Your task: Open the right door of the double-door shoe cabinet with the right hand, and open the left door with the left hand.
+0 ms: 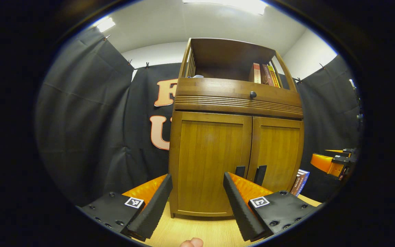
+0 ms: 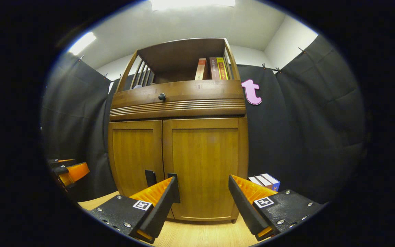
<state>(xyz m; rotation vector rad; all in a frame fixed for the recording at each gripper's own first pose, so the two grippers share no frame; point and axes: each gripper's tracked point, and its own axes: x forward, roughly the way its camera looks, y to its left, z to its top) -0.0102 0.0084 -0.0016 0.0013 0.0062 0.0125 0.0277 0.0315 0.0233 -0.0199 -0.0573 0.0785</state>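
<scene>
Right gripper view: the cabinet (image 2: 178, 137) stands on the counter (image 2: 197, 235), both doors closed. The right tool (image 2: 202, 187) hangs apart, short of the right door (image 2: 204, 164). To start well, steer left to the right handle (image 2: 174, 180) near the seam, straddle it, close, pull outward. The left tool (image 1: 197, 185) also gapes before the left door (image 1: 211, 161).

I see a black cloth wall (image 2: 303, 120) hanging all around, held up with small clips near the top. Above it the wall (image 1: 307, 55) is white, and the ceiling (image 2: 190, 24) is white too. A bright light (image 2: 192, 3) glows overhead, straight ahead and up. Another light (image 2: 81, 43) shines up to the left. Low down in front is a pale wooden counter (image 2: 190, 235).
</scene>
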